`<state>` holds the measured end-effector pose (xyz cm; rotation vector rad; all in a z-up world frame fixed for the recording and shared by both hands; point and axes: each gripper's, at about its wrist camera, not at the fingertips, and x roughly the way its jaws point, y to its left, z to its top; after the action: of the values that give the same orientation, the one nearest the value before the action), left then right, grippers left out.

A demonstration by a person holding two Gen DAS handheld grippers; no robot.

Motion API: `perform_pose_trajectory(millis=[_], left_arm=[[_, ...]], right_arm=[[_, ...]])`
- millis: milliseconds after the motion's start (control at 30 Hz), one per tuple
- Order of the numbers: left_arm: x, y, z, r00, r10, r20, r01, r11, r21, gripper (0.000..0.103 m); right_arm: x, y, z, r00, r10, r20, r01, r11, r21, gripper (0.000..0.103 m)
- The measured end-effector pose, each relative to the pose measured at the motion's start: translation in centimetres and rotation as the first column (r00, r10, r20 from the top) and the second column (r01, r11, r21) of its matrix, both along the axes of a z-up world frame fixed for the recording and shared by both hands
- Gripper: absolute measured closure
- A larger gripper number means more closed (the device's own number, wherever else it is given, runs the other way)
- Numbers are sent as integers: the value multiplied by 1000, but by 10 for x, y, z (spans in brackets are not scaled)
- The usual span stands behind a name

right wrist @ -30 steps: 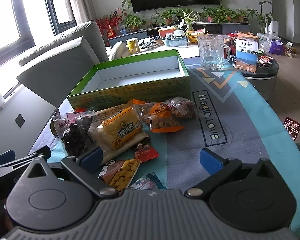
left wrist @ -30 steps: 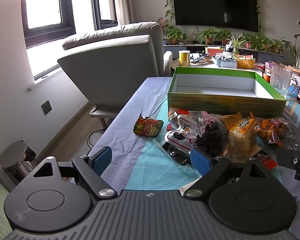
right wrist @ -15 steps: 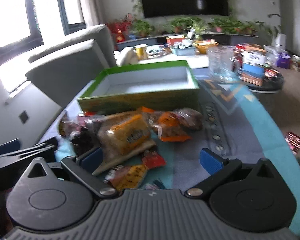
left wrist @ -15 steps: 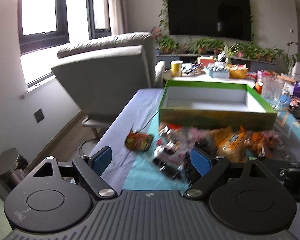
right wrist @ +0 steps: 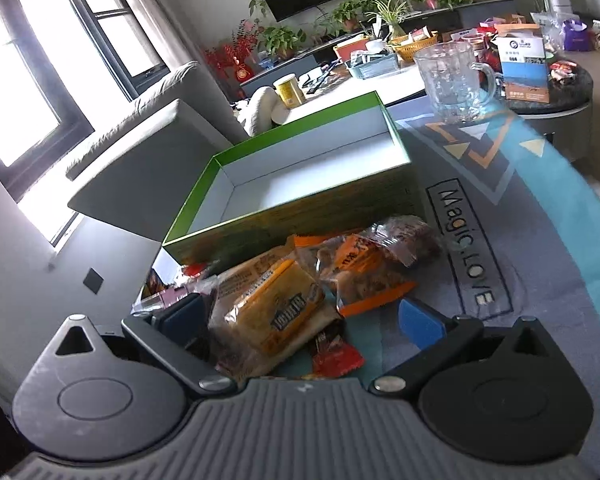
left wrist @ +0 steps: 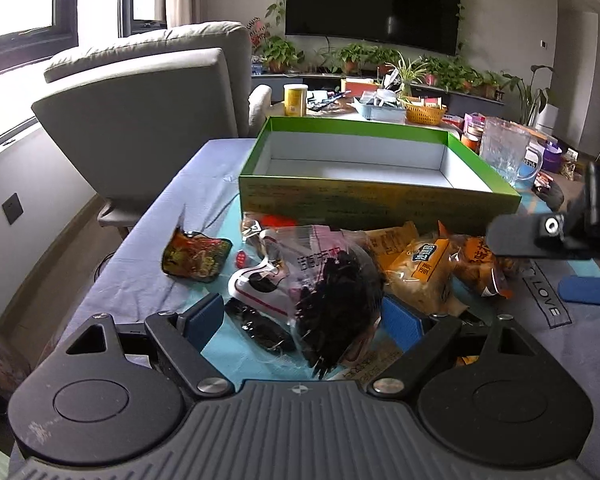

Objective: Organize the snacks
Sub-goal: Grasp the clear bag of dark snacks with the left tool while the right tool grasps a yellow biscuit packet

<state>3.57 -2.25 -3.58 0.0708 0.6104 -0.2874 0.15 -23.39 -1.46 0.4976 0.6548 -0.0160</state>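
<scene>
A pile of snack packets lies on the table before an empty green box with a white inside. My left gripper is open, low over a clear bag of dark dried fruit that lies between its blue pads. My right gripper is open around a yellow-orange cake packet, with a small red packet just below it. An orange packet of nuts lies beyond. A red-green packet sits apart at the left. The right gripper shows as a black arm at the left view's right edge.
A glass mug stands right of the box, near a cluttered round side table. A grey armchair stands off the table's far left. The table cloth lies bare at the right.
Both grippers have moved forward and down onto the pile. The right gripper now straddles the yellow-orange packet and has tilted; the left now straddles the dried-fruit bag.
</scene>
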Motion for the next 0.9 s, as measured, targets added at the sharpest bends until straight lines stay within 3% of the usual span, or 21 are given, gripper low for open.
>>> perform_pose_trajectory(millis=[133, 200, 267, 400, 500, 633, 900], left_arm=[[7, -9, -6, 1000, -27, 6, 26, 999, 27, 18], [9, -13, -10, 998, -63, 13, 63, 997, 36, 24], [9, -16, -14, 994, -108, 16, 107, 993, 41, 45], [11, -9, -15, 990, -141, 15, 142, 990, -10, 62], [14, 0, -14, 989, -150, -1, 150, 987, -66, 64], [13, 9, -10, 986, -164, -9, 162, 982, -97, 65], [6, 17, -6, 982, -187, 35, 190, 976, -110, 65]], right_arm=[[7, 3, 0, 1000, 12, 11, -12, 1000, -3, 1], [12, 3, -1, 1000, 16, 0, -16, 1000, 19, 1], [14, 3, -3, 1000, 15, -5, -15, 998, 53, 1], [20, 0, -7, 1000, 11, -18, -9, 991, 134, 1], [31, -2, -13, 996, 41, -81, -25, 982, 189, 1], [43, 6, -14, 990, 76, -122, -55, 984, 170, 19], [58, 13, -22, 977, 17, -210, 29, 976, 217, 20]])
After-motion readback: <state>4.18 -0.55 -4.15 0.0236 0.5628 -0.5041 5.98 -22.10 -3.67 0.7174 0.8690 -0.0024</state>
